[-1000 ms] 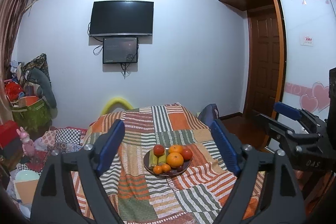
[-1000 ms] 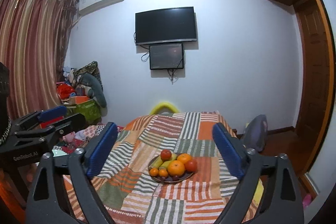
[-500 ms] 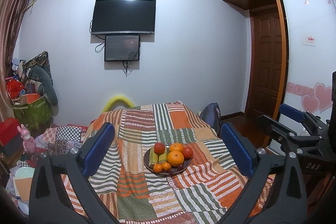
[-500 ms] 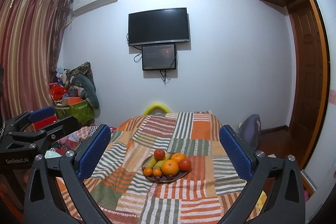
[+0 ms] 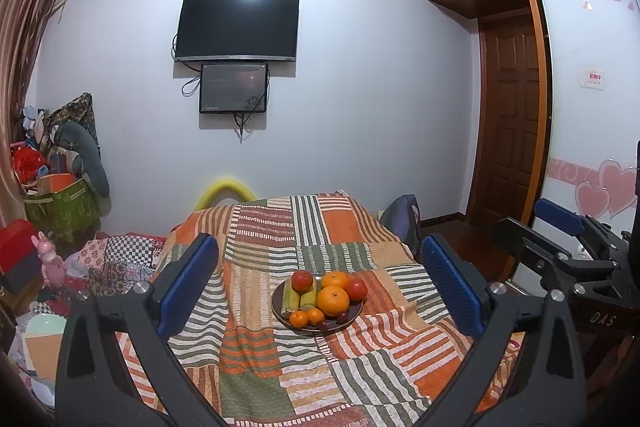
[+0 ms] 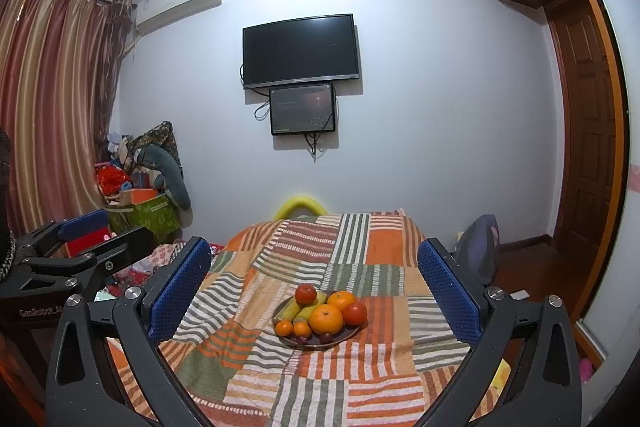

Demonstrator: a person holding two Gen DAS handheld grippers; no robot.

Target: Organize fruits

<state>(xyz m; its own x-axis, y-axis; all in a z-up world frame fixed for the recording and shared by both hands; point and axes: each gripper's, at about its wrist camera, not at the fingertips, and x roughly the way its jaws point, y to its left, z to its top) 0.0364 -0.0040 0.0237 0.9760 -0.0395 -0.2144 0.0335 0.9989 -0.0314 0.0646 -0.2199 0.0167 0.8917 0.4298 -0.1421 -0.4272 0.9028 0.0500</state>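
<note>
A dark round plate sits mid-table on a patchwork cloth. It holds two big oranges, two red fruits, small tangerines, yellow-green fruits and dark plums. My left gripper is open and empty, held well back from the plate. My right gripper is open and empty too, equally far back. Each gripper shows at the edge of the other's view.
The cloth-covered table ends at a white wall with a TV. Bags and toys pile up at the left. A wooden door and a dark bag stand at the right.
Both grippers have opened wider and shifted slightly. The plate and fruit have not moved.
</note>
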